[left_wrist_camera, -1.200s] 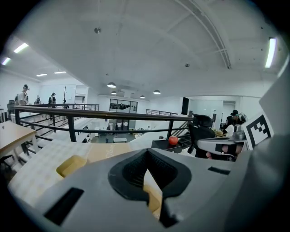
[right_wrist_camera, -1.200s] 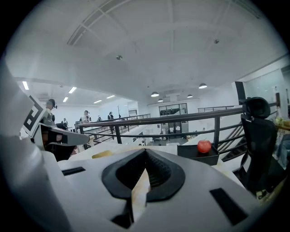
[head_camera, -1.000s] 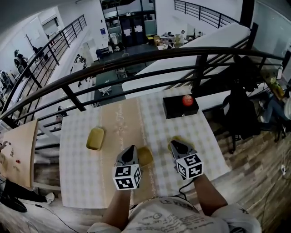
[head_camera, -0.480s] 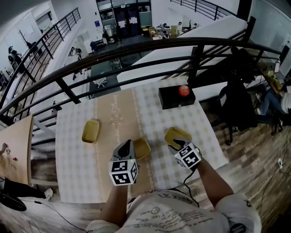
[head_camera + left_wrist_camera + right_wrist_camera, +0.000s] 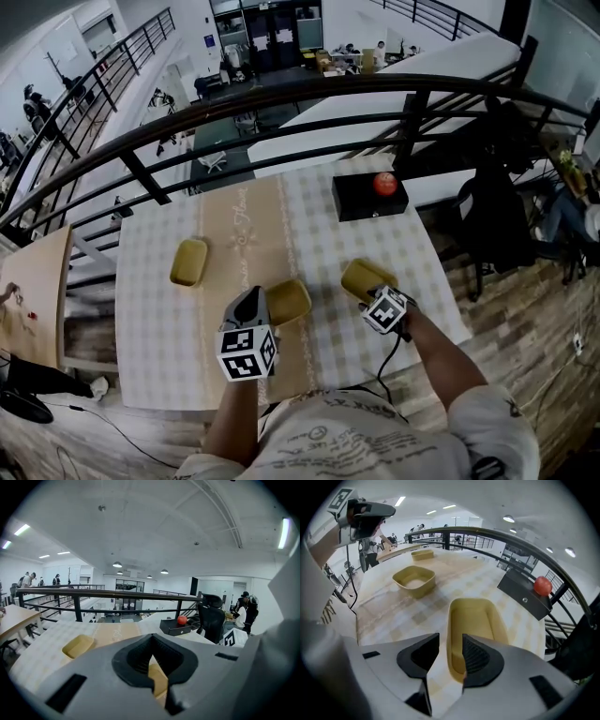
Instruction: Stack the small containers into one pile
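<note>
On the checked worktop (image 5: pixel 159 309) the left container (image 5: pixel 188 262) lies alone, well apart from the other two. The left hand-held gripper (image 5: pixel 151 637) has its jaws pressed together and grips nothing. The middle container (image 5: pixel 288 301) sits on the cloth just past its tips. Further right, the right hand-held gripper (image 5: pixel 451 639) points steeply down. Its jaws have just been opening and stand wide, with the near end of the right container (image 5: pixel 364 277) between them, unclamped. Beyond, a black box (image 5: pixel 361 204) carries a red ball (image 5: pixel 384 183).
</note>
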Tool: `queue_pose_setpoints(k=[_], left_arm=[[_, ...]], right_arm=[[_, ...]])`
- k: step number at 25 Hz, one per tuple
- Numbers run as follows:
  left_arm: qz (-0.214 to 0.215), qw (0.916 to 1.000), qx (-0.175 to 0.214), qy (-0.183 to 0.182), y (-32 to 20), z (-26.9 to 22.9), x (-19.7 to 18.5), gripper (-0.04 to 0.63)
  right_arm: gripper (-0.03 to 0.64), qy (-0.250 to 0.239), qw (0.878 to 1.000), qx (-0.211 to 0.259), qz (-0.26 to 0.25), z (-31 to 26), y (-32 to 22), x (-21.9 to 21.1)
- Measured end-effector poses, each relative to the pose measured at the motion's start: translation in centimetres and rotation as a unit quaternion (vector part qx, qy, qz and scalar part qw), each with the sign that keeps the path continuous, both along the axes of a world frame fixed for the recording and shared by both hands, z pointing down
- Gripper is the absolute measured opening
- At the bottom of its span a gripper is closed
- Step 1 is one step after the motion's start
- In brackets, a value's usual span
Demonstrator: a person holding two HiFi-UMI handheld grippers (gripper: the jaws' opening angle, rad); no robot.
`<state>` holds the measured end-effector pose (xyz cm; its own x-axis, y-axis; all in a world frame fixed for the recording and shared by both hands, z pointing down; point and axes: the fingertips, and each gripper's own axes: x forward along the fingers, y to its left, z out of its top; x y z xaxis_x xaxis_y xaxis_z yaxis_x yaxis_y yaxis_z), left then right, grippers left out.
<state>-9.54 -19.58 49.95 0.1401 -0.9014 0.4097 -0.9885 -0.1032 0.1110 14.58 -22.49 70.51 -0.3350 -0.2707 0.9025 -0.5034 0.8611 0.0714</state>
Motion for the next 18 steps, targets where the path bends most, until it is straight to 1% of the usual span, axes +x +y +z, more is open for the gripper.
queue_pose_setpoints(k=[6,13,14,16,17,18], left_arm=[[-0.010,0.9999,-0.004,-0.004,0.4,0.2,-0.3,0.006],[-0.022,0.9997,-0.007,-0.007,0.6,0.5,-1.0,0.006],[-0.024,0.9997,-0.007,-0.007,0.7,0.5,-1.2,0.006],[-0.026,0.9996,-0.007,-0.008,0.8,0.5,-1.4,0.006],[-0.027,0.9996,-0.007,-0.008,0.8,0.5,-1.6,0.006],[-0.028,0.9995,-0.007,-0.009,0.8,0.5,-1.7,0.006]], right_arm=[[0.152,0.022,0.999,-0.028,-0.012,2.0,-0.4,-0.1],[0.145,0.045,0.997,-0.043,-0.035,3.7,-0.7,-0.7],[0.135,0.049,0.997,-0.042,-0.037,3.8,-0.8,-0.7],[0.077,0.056,0.997,-0.034,-0.042,3.8,-1.1,-0.7],[0.035,0.060,0.997,-0.031,-0.045,3.7,-1.1,-0.8],[0.025,0.062,0.996,-0.029,-0.048,3.7,-1.1,-0.8]])
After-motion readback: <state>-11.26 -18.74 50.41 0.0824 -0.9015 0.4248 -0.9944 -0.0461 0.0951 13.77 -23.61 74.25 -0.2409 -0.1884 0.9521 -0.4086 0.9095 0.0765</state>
